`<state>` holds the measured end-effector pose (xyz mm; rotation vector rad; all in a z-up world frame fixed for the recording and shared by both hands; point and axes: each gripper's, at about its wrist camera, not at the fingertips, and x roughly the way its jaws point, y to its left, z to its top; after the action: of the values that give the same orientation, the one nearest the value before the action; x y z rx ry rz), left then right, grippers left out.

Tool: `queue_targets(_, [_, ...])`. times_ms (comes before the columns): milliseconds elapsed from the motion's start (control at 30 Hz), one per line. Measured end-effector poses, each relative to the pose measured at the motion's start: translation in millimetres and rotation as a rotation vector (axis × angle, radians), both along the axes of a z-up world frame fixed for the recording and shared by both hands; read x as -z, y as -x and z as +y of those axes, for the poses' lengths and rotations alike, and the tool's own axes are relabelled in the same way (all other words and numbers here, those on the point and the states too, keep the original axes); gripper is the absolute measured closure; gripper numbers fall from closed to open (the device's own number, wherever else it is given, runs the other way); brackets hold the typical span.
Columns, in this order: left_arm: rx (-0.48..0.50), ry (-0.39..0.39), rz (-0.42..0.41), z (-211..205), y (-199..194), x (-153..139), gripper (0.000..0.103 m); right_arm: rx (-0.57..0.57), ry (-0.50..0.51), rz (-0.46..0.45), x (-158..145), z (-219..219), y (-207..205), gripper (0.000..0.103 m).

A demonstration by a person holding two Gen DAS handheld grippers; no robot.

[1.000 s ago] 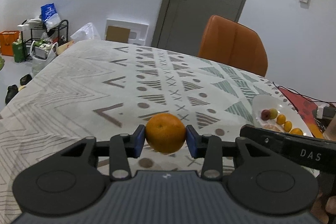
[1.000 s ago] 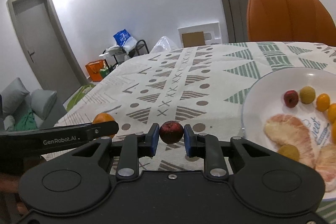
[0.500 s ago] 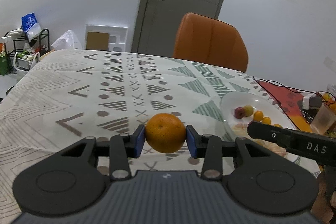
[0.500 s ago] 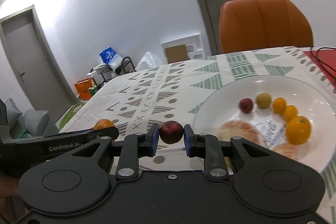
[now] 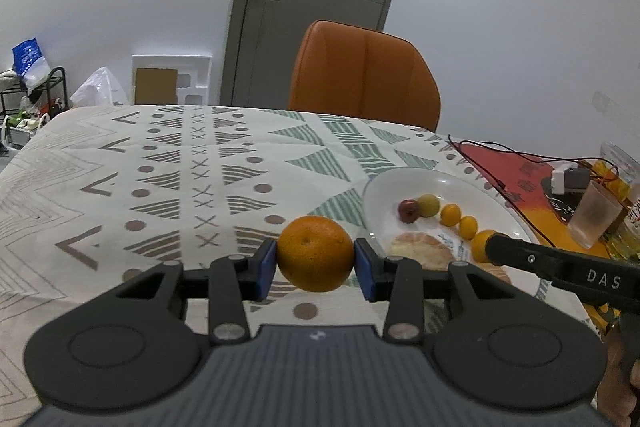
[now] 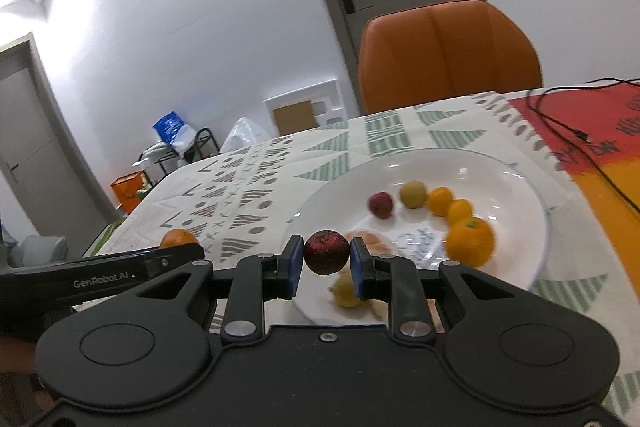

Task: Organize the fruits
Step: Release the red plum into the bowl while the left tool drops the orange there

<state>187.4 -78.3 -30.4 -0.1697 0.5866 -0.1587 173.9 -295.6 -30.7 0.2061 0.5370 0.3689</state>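
Note:
My left gripper (image 5: 315,263) is shut on an orange (image 5: 315,253), held above the patterned tablecloth just left of the white plate (image 5: 452,183). My right gripper (image 6: 325,259) is shut on a small dark red fruit (image 6: 325,251), held over the near left rim of the plate (image 6: 524,187). On the plate a red fruit (image 6: 380,205), a yellow-green fruit (image 6: 413,193), small orange fruits (image 6: 441,201) and a larger orange (image 6: 469,241) curve in a row, with peeled pale segments (image 5: 420,250) nearer me. The left gripper's side (image 6: 100,277) shows in the right wrist view.
An orange chair (image 5: 364,75) stands behind the table's far edge. A red-orange mat (image 5: 520,175) with a black cable (image 6: 568,123), a plastic cup (image 5: 594,215) and small items lies right of the plate. Bags and a rack (image 5: 24,95) stand on the floor at far left.
Both grippers have swung right toward the plate, keeping their fruits. The plate now lies nearer the centre of both views, and the right gripper has come over its rim.

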Motion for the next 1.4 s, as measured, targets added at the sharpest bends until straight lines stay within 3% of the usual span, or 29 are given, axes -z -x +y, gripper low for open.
queue_targets(500, [0.047, -0.023, -0.004, -26, -8, -1, 0.063, 0.082, -0.01, -0.005, 4, -35, 3, 0.079])
queue_targets(1400, [0.096, -0.063, 0.008, -60, -40, 3, 0.063, 0.095, -0.05, -0.004, 13, -57, 6, 0.075])
